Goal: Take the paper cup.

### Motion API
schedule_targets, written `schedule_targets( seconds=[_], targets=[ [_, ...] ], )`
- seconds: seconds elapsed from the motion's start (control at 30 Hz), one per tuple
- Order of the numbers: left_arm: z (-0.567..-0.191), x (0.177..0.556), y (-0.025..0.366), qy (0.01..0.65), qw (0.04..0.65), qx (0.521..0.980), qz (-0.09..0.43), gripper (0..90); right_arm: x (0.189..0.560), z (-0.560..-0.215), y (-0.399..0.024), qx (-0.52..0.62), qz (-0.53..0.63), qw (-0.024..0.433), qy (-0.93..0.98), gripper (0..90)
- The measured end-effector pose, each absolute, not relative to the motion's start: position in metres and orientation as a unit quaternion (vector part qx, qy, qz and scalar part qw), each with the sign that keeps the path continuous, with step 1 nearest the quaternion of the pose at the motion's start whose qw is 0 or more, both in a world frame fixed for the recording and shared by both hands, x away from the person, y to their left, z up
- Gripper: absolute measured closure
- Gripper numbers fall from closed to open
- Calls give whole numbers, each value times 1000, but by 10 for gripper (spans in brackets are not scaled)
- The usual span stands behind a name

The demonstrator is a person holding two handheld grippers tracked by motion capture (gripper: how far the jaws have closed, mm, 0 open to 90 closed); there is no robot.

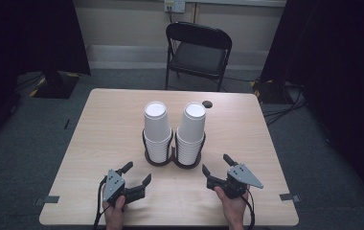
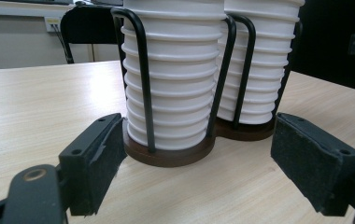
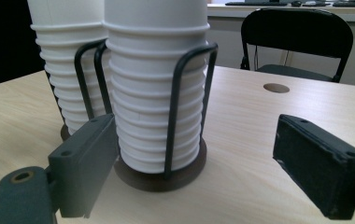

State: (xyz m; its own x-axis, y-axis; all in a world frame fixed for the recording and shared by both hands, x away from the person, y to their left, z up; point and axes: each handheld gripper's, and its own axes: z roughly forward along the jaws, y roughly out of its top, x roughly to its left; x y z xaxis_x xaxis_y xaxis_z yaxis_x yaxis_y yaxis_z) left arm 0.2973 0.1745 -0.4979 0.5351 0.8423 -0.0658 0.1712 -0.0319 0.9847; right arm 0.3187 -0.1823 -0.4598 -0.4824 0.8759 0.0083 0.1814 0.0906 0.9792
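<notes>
Two cup stacks point(image 1: 175, 129) standing upright in a wire holder point(image 1: 173, 158) mid-bench point(image 1: 98, 129), just beyond both grippers. Left gripper point(image 1: 135, 173) facing the left stack, right gripper point(image 1: 216, 164) the right one, equally near. Both sets of fingers spread wide, gripping nothing.

cup stacks point(image 1: 175, 129) side by side in holder point(image 1: 173, 159) | chair point(image 1: 198, 50) behind table point(image 1: 108, 124)
</notes>
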Motion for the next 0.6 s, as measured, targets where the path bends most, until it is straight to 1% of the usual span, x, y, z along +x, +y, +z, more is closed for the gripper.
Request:
schedule_targets(
  seconds=[0.47,0.5,0.6],
  targets=[
    [-498,297,174,383,576,659,295,174,329,-434,-174,372,561,309,672,138],
    [-498,297,174,383,577,658,295,173,331,-429,-172,367,563,305,675,158],
    [-498,297,174,383,578,658,295,173,334,-424,-169,361,567,304,675,178]
  ],
)
